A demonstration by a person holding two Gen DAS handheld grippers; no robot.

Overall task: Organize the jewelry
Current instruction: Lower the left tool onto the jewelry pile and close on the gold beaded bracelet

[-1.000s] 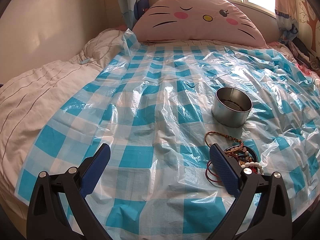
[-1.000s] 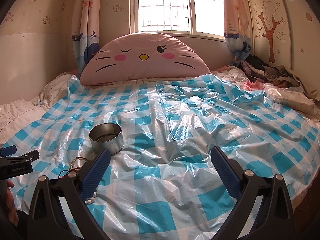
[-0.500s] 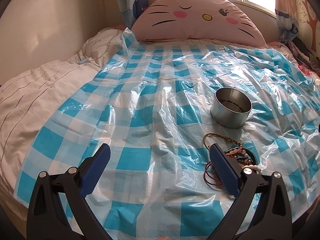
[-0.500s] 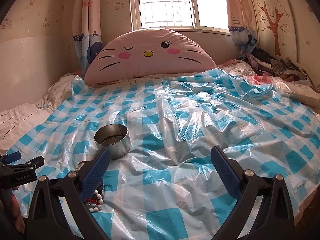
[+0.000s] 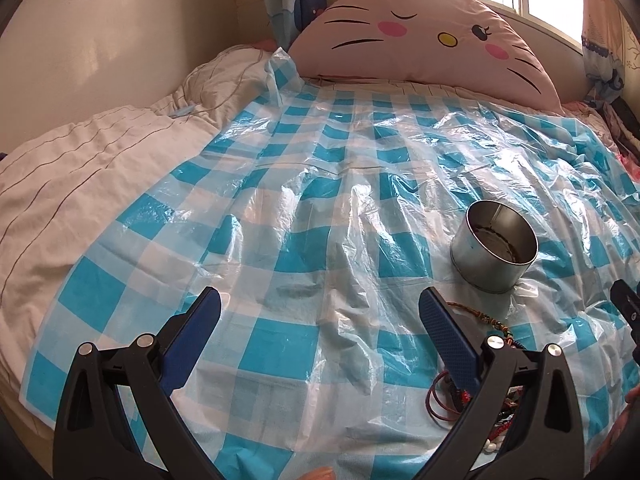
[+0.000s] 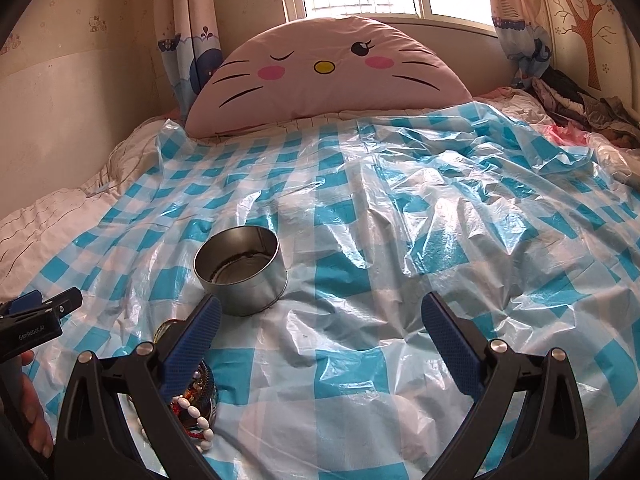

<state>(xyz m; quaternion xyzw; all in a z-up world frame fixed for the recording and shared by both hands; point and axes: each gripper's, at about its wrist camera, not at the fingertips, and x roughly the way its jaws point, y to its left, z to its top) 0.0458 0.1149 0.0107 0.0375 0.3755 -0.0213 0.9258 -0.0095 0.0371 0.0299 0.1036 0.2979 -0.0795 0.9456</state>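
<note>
A round metal tin [image 5: 494, 244] stands open on the blue-checked plastic sheet [image 5: 304, 208]; it also shows in the right wrist view [image 6: 242, 270]. A pile of jewelry [image 5: 472, 380] with red cords, a braided cord and white beads lies just in front of the tin, partly hidden behind my left gripper's right finger. In the right wrist view the pile [image 6: 194, 404] sits under my right gripper's left finger. My left gripper [image 5: 320, 324] is open and empty. My right gripper [image 6: 320, 324] is open and empty. The left gripper's tip shows at the right wrist view's left edge [image 6: 40, 316].
A large pink cat-face pillow [image 6: 328, 76] leans at the head of the bed under the window. White bedding [image 5: 80, 168] lies to the left of the sheet. Clothes [image 6: 576, 100] are heaped at the far right.
Both grippers have moved forward and lower toward the bed. The tin and jewelry pile look closer and have not moved. Both grippers stay open.
</note>
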